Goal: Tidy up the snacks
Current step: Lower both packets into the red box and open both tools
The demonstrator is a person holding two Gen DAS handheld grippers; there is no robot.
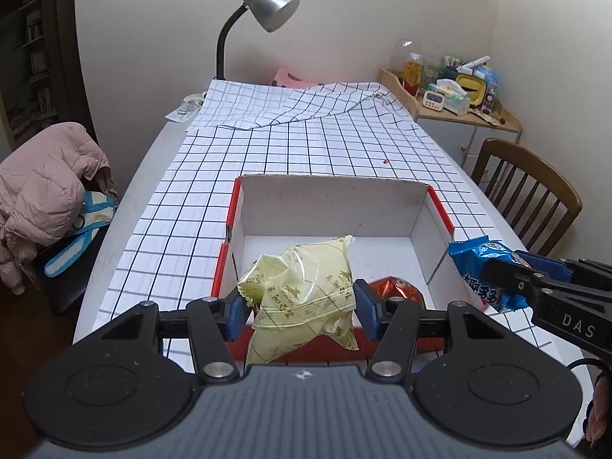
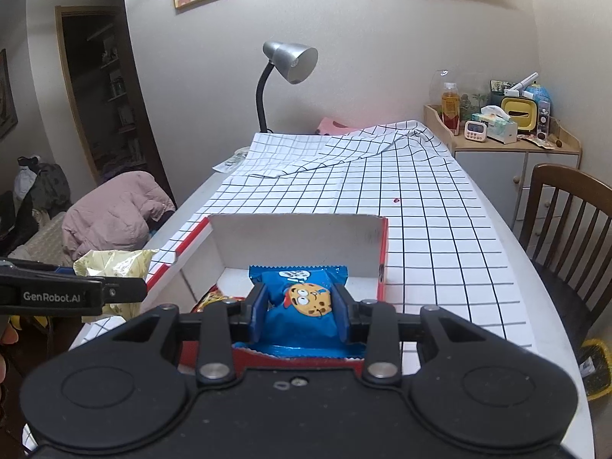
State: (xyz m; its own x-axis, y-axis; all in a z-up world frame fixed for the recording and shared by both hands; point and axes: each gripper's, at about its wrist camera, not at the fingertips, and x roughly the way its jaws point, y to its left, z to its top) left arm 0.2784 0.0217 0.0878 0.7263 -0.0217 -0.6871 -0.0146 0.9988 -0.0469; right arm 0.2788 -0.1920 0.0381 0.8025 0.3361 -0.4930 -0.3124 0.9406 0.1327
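L gripper (image 1: 300, 306), R gripper (image 2: 300, 311): jaws clamped.

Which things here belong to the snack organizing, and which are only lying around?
Belong to the job:
- yellow snack pack, in the left hand-held gripper
- blue cookie pack, in the right hand-held gripper
- orange snack inside the box
- white and red box

Lying about:
- desk lamp
- pink jacket
- wooden chair

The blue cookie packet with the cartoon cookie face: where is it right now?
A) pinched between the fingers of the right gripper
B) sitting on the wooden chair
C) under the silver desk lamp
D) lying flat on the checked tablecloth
A: the blue cookie packet sits squeezed between the fingers of the right gripper, held at the near edge of the red-and-white cardboard box.
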